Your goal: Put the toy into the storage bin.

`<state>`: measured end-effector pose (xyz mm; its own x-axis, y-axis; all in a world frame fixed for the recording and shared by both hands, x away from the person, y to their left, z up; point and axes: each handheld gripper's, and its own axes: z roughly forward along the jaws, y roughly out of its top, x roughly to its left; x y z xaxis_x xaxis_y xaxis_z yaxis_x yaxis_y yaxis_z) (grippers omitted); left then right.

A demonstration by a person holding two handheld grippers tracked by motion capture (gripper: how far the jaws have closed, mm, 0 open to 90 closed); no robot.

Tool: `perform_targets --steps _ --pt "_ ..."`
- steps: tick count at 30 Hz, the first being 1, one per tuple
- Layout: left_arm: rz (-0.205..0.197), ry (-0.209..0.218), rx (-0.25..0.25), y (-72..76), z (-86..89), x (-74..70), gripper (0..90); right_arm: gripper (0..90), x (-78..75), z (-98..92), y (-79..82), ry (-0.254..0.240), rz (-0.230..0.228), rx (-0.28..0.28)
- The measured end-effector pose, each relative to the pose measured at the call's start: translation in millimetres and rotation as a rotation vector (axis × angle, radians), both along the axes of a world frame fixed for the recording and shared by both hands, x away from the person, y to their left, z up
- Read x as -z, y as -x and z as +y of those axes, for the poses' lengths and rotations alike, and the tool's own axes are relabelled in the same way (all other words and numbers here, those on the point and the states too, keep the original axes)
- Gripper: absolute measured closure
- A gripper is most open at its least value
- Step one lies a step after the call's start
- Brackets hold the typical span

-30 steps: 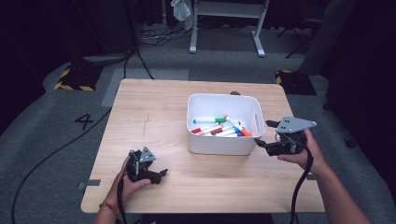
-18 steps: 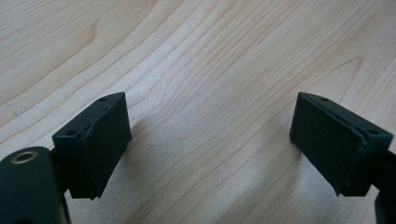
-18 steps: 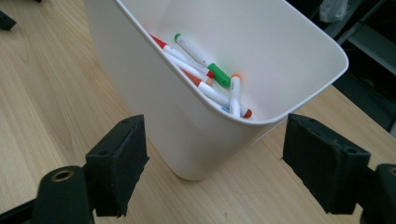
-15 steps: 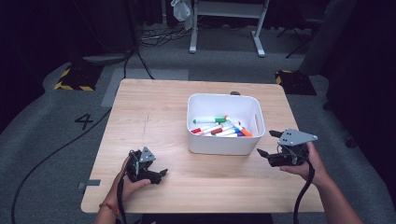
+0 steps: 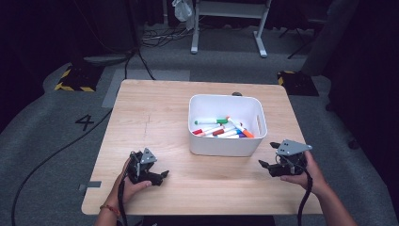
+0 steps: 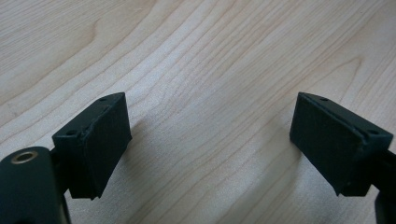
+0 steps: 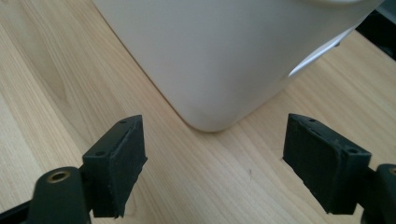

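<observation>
Left tongs point(image 5: 159, 177): resting low on the worktop point(image 5: 155, 117) near its front-left edge, held in the left hand point(image 5: 126, 181). Jaws stand wide apart over bare wood; nothing lies between them.

Bin point(image 5: 226, 146): white, right of centre on the worktop. It holds a loose pile of markers point(image 5: 221, 129) with green, red, blue and orange caps.

Right tongs point(image 5: 269, 155): held in the right hand point(image 5: 301, 175), near the bin's front-right corner and apart from it. Jaws stand wide apart and empty. In the right gripper view, the bin corner point(image 7: 210, 112) lies just ahead of the jaws.
</observation>
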<state>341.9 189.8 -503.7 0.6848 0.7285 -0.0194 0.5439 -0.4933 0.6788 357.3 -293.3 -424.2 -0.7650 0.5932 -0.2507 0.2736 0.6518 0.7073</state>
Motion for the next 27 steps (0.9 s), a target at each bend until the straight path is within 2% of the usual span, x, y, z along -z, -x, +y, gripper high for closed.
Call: perform_targets --steps 11,21,27 --pt "0.0 0.0 0.0 0.0 0.0 0.0 12.5 21.6 27.7 -3.4 -1.6 0.047 0.055 0.016" --pt "0.0 0.0 0.0 0.0 0.0 0.0 12.6 20.8 46.6 -11.0 4.4 0.053 0.1 0.011" --pt "0.0 0.0 0.0 0.0 0.0 0.0 12.6 20.4 53.6 -19.5 8.7 0.047 0.101 0.025"
